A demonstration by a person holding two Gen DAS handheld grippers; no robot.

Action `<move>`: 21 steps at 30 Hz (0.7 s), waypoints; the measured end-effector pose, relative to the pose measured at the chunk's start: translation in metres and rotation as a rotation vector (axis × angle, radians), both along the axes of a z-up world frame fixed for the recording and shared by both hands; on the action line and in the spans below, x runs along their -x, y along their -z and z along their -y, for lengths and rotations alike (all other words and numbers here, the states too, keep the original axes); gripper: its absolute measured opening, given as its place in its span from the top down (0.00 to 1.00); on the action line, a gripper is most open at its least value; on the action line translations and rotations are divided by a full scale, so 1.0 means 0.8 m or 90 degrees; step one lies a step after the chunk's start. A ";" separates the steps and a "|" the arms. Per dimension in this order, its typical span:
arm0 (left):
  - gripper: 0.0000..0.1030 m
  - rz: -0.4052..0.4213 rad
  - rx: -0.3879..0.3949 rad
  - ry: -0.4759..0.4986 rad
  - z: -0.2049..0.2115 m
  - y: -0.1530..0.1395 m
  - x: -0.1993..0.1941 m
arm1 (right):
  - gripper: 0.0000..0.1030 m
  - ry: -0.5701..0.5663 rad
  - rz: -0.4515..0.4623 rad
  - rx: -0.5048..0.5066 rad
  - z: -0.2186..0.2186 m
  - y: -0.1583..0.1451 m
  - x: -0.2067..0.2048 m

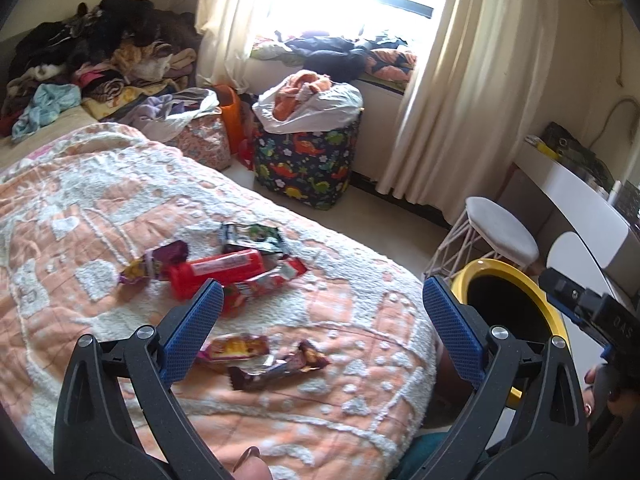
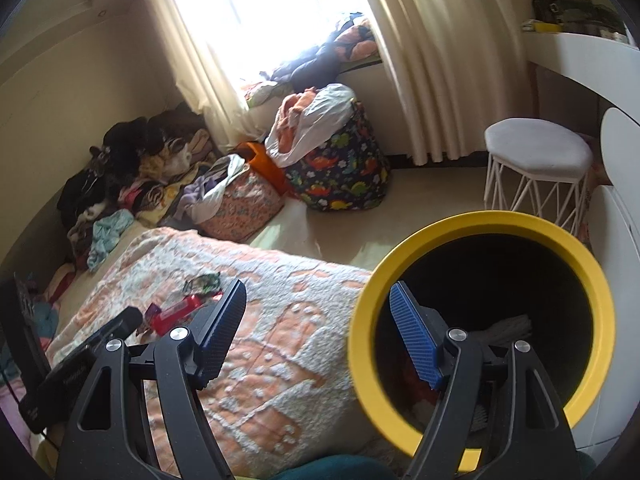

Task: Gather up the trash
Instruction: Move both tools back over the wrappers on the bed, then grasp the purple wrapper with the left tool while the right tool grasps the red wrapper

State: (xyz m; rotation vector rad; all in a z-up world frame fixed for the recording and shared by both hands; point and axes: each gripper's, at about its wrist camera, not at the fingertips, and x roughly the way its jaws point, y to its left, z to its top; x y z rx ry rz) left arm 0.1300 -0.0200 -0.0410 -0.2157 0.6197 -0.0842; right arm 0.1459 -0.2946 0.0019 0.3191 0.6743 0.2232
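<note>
The left gripper (image 1: 322, 304) hangs over the near end of the bed with its jaws wide apart and nothing between them. The right gripper (image 2: 318, 312) is likewise spread and empty, aimed at the edge where the blanket (image 1: 100, 208) meets the yellow-rimmed bin (image 2: 476, 232).

The trash lies on the blanket in two loose groups. Nearest the left gripper: a yellow-and-pink wrapper (image 1: 236, 348) touching a dark brown wrapper (image 1: 280, 364). Further up the bed: a red bottle (image 1: 218, 272), a purple wrapper (image 1: 156, 264) beside it, a green-and-black packet (image 1: 252, 238) behind, and a red-and-white packet (image 1: 266, 280) against the bottle. The bin stands just off the bed's end, mouth tilted toward the person; pale material shows inside it.

Assessment: the step in hand appears to be reaching for the next piece. Recommended practice:
- Take the two near wrappers first; they sit directly under the left jaws.
- Lower the pads to skim the blanket, closing on a raised crinkle of foil, not the fleece pile.
- Risk: the blanket is soft and may be pinched along with the wrapper.
- Grip the bottle across its body; it will likely roll if nudged.
</note>
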 end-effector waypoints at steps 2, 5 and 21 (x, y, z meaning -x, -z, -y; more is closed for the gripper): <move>0.11 -0.002 0.002 -0.019 -0.017 0.002 0.000 | 0.30 -0.020 -0.007 -0.003 -0.014 0.001 -0.002; 0.11 -0.007 0.004 -0.046 -0.040 0.008 -0.001 | 0.30 -0.044 -0.010 -0.001 -0.034 0.002 -0.003; 0.20 -0.047 0.014 -0.160 -0.147 0.049 -0.017 | 0.30 -0.127 -0.089 -0.009 -0.132 0.029 -0.063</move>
